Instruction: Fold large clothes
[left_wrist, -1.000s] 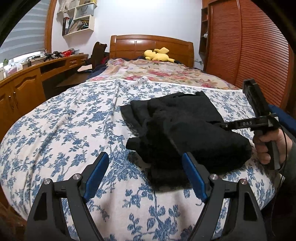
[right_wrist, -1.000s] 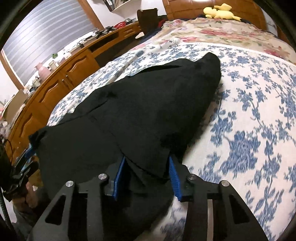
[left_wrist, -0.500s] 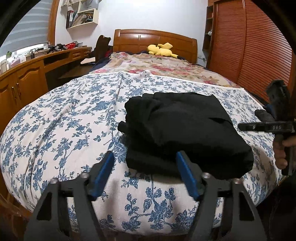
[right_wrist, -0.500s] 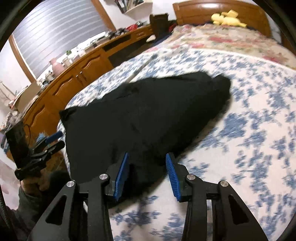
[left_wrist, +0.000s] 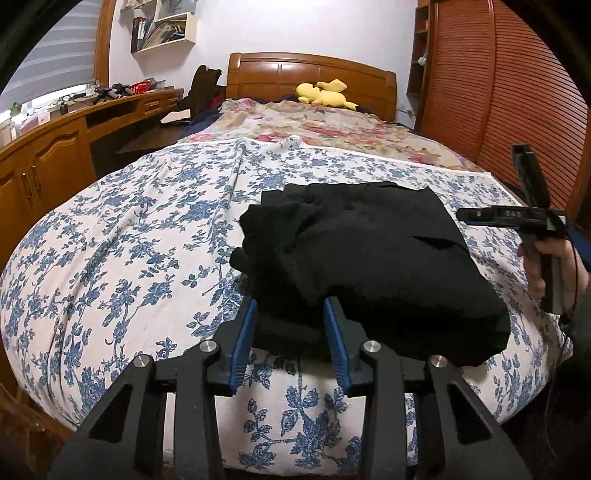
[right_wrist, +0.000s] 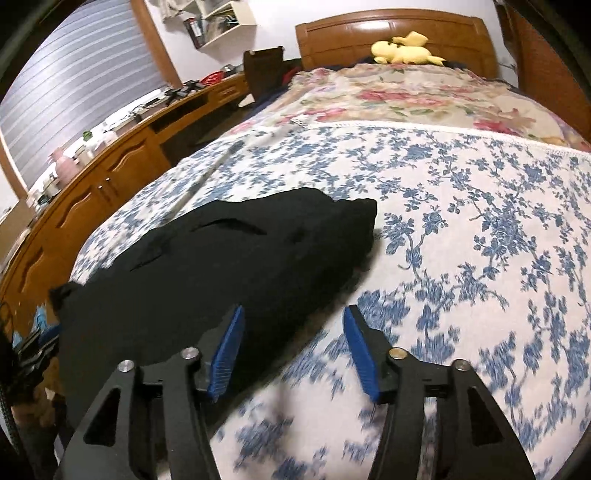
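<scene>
Nearest, the left gripper (left_wrist: 290, 338) is closing its jaws around the near edge of the black garment (left_wrist: 369, 258), cloth between the blue pads, though whether they press it yet I cannot tell. At three o'clock, the right gripper (right_wrist: 291, 350) is opening over bare bedspread (right_wrist: 480, 240), holding nothing. The garment lies folded in a thick bundle near the bed's foot. It looks soft, limp and fairly heavy, likely to sag, so corners or doubled edges suit gripping best. Beyond, toward twelve o'clock, open bedspread leaves ample room; the foot edge is close.
</scene>
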